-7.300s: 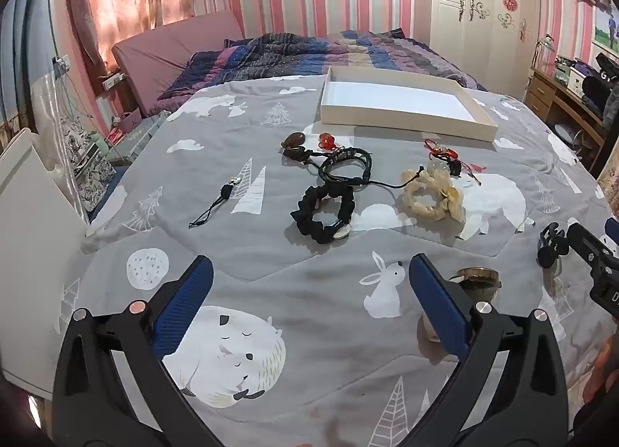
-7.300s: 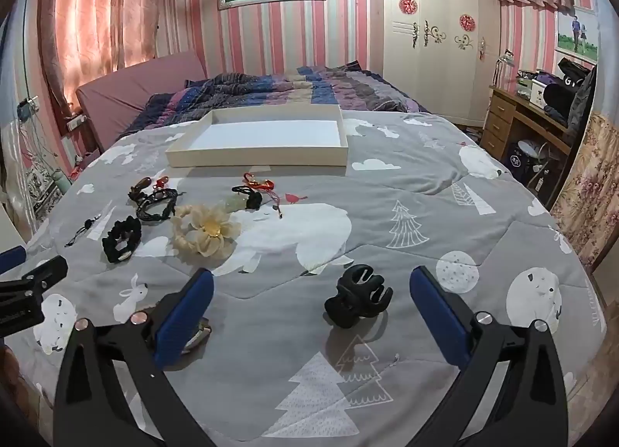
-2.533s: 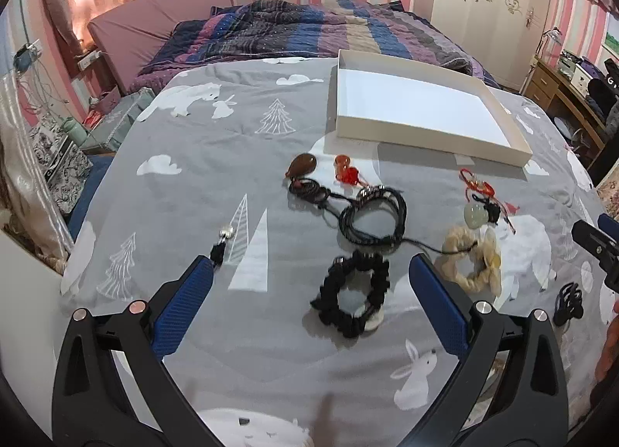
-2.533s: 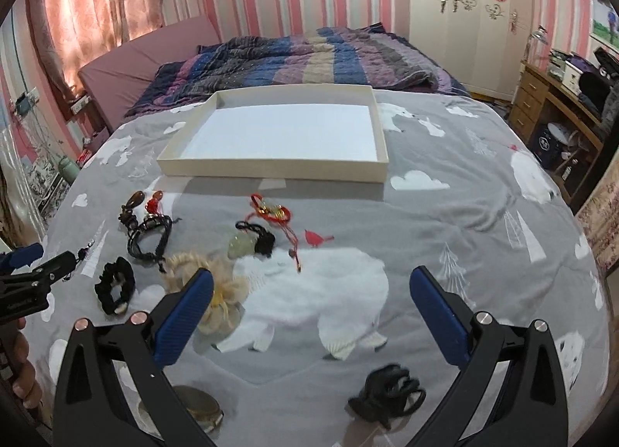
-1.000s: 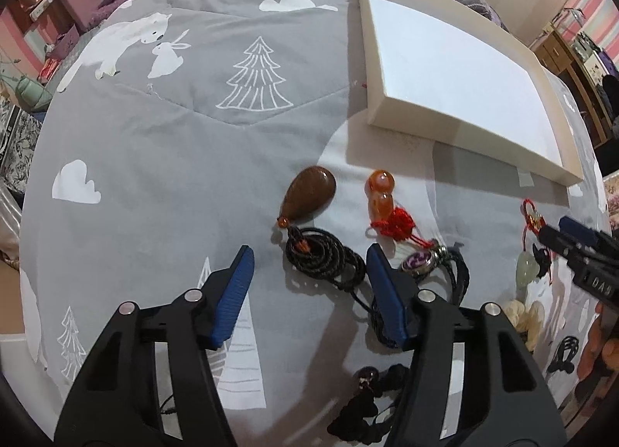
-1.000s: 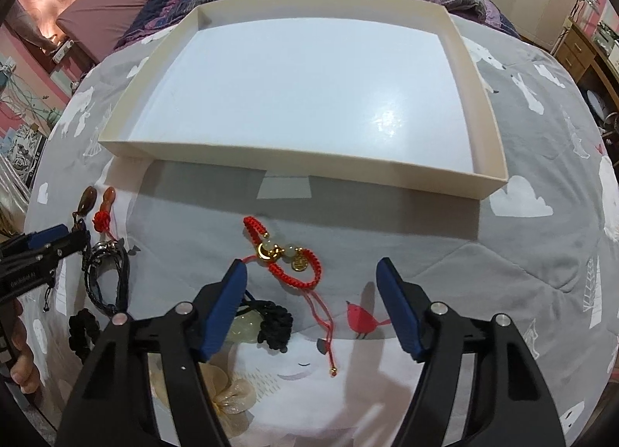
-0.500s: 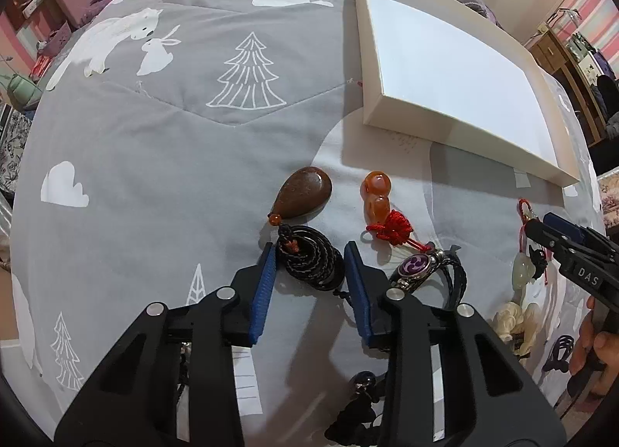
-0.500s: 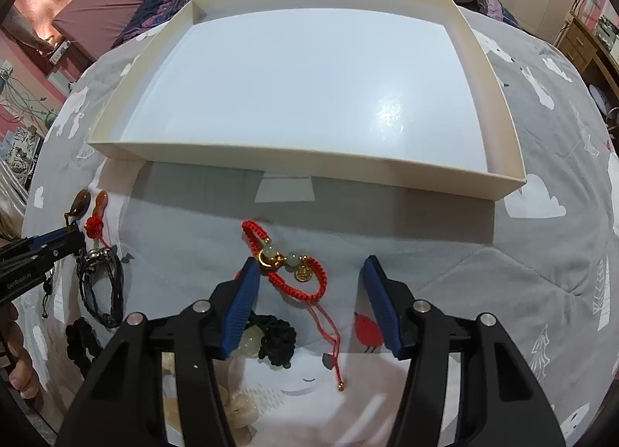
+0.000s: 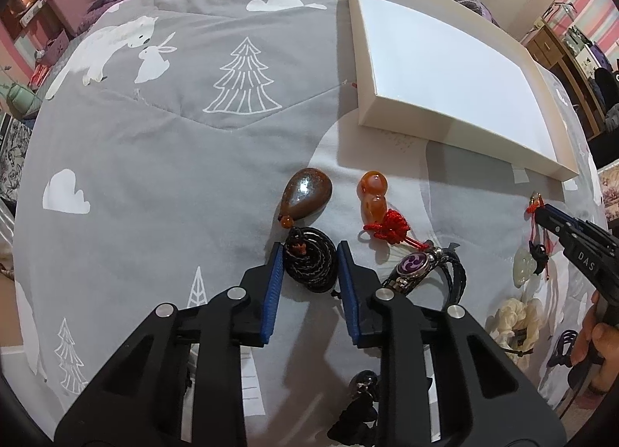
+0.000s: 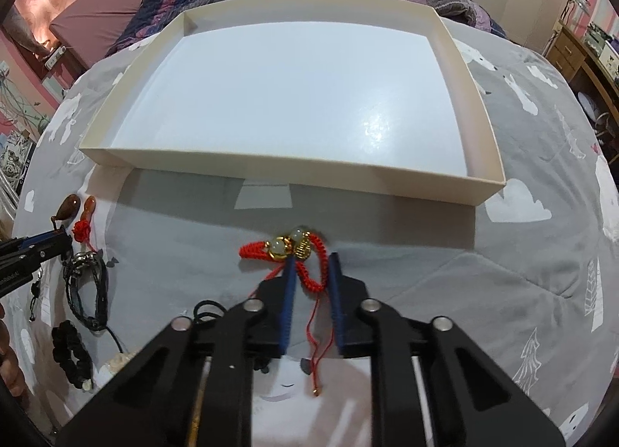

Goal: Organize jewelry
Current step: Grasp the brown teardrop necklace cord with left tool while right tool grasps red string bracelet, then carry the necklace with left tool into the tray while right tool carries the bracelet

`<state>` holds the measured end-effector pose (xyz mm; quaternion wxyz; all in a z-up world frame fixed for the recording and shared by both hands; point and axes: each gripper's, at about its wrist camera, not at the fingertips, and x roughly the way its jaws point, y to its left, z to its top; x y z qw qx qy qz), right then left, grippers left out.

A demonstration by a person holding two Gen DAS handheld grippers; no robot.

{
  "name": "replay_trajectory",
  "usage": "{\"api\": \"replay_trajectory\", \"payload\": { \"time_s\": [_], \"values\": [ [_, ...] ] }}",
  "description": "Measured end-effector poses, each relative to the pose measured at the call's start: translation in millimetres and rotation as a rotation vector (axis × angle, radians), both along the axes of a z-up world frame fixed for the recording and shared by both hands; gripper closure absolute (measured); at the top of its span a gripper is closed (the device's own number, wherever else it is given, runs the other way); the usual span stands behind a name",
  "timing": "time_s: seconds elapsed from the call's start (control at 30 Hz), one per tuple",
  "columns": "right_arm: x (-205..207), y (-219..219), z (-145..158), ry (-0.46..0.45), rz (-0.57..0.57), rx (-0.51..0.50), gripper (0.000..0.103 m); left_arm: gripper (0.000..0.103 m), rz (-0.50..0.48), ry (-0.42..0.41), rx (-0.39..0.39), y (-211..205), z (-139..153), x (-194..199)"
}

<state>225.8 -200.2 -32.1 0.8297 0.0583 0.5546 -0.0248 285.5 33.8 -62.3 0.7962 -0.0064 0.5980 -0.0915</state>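
Bedding came first in our reading: the grey printed quilt [image 9: 162,145] was soft, so anything pinched against it could drag fabric up with it. On it, beyond the jewelry, lay the shallow cream tray [image 10: 479,187], apparently bare inside, and we took it as the likely place for the pieces.

We had the left gripper [image 9: 309,253] pointed steeply down, its jaws closing on the coiled black cord [image 9: 309,267] of the brown teardrop pendant [image 9: 307,193], the blue pads flanking the coil; we could not tell whether they pressed it yet. We judged it wise to gather the whole coil, so the heavy stone would hang below rather than swing loose.

We had the right gripper [image 10: 311,263] closing too, straddling the red braided bracelet [image 10: 305,263] just below its pale beads [image 10: 288,242] and gold charm; the left pad touched the braid, the right stood just off it. Its thin red tails [image 10: 315,354] ran back between the fingers, and we judged that they could snag, so a straight lift clear of the quilt seemed best.
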Motion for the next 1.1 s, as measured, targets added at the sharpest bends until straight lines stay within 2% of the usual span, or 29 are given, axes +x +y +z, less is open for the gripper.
{"api": "replay_trajectory", "payload": {
  "time_s": [0.1,0.4,0.87,1.1],
  "values": [
    [1,1,1,-0.005,0.008,-0.006,0.096,0.079,0.001,-0.004,-0.002,-1,2,0],
    [1,2,8,-0.026,0.021,-0.012,0.098,0.082,-0.002,-0.045,0.005,-4,18,-8],
    [9,-6,46,-0.103,0.028,0.002,0.101,0.083,-0.063,-0.143,-0.006,-44,71,-2],
    [20,-18,76,-0.171,0.022,0.016,0.101,0.083,-0.100,-0.215,-0.030,-73,107,19]
  ]
}}
